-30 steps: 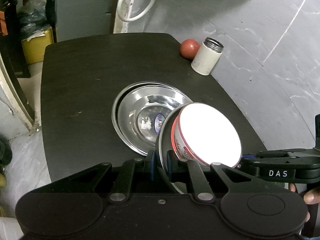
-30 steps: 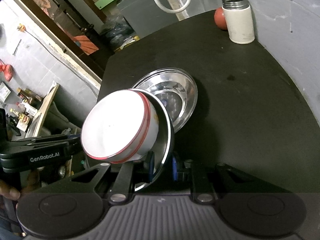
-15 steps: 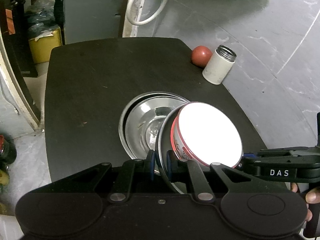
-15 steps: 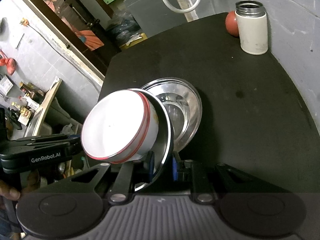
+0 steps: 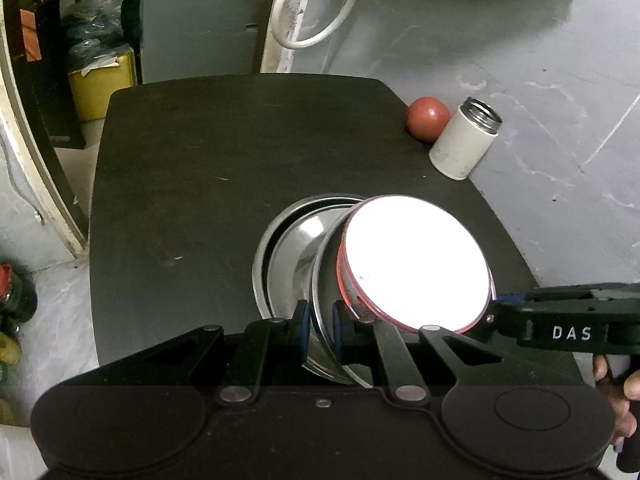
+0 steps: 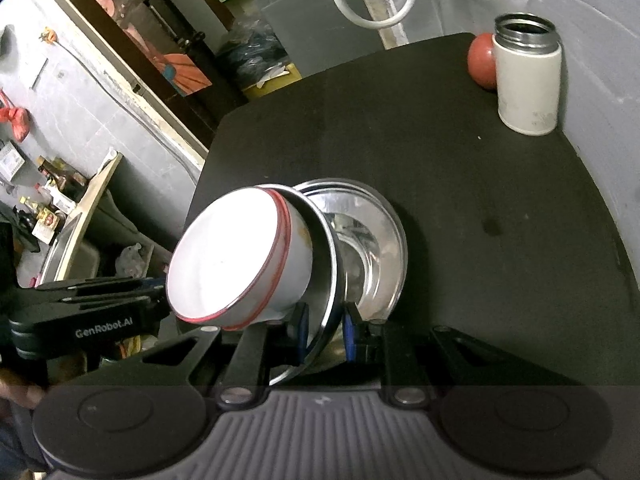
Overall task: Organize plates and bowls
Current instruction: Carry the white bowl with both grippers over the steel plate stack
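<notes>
Jaws of both grippers, left (image 5: 320,330) and right (image 6: 324,334), clamp one tilted steel plate (image 6: 326,280) carrying a white bowl (image 5: 416,264).

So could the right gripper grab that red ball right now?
Probably not. The right gripper is shut on the steel plate carrying the white bowl, so its fingers are full. The red ball also sits across the table, partly behind the white flask.

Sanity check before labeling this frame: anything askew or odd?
Yes. The white red-rimmed enamel bowl sits steeply tilted in the steel plate, which both grippers pinch by its rim above the steel dish on the black table.
</notes>
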Available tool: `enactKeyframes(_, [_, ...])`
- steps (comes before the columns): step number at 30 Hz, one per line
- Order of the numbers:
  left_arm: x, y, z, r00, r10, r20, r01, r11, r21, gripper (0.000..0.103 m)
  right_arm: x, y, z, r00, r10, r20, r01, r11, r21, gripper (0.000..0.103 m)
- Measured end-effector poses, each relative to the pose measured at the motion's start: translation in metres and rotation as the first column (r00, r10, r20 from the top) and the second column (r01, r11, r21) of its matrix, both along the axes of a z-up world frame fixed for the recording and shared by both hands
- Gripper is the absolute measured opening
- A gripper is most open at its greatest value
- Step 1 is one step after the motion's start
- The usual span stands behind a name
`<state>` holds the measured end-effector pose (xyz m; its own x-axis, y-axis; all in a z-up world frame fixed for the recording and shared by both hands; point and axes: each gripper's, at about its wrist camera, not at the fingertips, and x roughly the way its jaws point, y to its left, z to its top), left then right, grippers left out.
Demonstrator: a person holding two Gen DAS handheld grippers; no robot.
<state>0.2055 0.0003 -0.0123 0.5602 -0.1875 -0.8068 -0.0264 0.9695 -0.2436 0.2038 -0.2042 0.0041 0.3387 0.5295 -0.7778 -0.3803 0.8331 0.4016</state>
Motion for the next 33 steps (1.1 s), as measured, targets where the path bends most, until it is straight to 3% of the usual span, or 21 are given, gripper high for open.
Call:
enactKeyframes(12, [0.016,0.008,-0.008,1.000,0.031,-0.003,-0.031,0.999,0.020,0.010,0.019,0.017,-0.004,0.999,0.044,-0.001,-0.044,0.998,-0.036,0.020])
enactKeyframes(33, [0.027,0.008,-0.018,0.998,0.046,-0.034,-0.045,0.999,0.020,0.010,0.019,0.015,-0.007,1.000,0.018,-0.018,-0.019,0.999,-0.033,0.020])
